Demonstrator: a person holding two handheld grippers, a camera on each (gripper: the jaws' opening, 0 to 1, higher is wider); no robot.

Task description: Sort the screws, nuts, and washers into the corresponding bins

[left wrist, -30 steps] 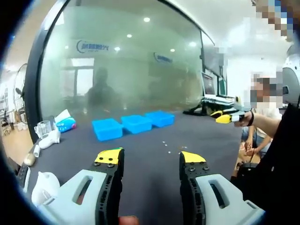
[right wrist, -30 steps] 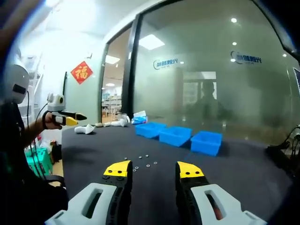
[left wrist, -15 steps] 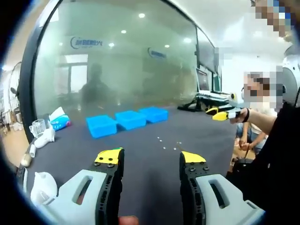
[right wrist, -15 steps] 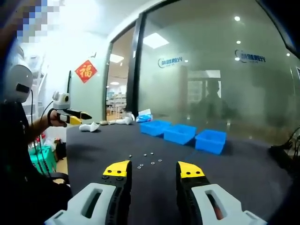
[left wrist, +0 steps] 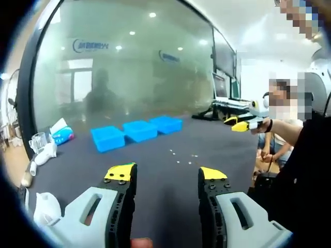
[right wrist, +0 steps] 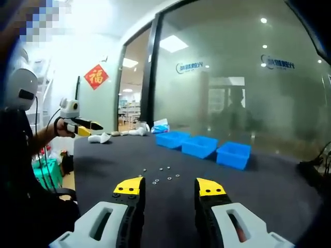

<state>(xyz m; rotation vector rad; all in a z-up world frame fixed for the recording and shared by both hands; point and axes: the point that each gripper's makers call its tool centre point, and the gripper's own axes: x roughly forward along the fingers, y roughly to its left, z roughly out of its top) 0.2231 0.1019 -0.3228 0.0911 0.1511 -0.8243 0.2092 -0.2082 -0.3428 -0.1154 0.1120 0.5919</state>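
Three blue bins (left wrist: 135, 133) stand in a row at the far side of the dark table (left wrist: 155, 170); in the right gripper view the blue bins (right wrist: 200, 146) sit right of centre. Small screws, nuts and washers (right wrist: 163, 174) lie scattered on the table just beyond my right gripper (right wrist: 169, 189), which is open and holds nothing. From the left gripper view the small parts (left wrist: 181, 156) lie ahead, slightly right. My left gripper (left wrist: 166, 176) is open and holds nothing. The right gripper (left wrist: 241, 124) shows at the right, held in a hand; the left gripper (right wrist: 80, 125) shows at the left.
White objects (left wrist: 44, 204) and a cup (left wrist: 37, 141) lie along the table's left edge, with a blue-and-white pack (left wrist: 59, 134) behind. A glass wall rises behind the bins. Screens and cables (left wrist: 225, 106) stand at the far right. People sit beside the table.
Both views have shifted slightly with the hands; the bins and parts lie where they were. Both grippers stay open.
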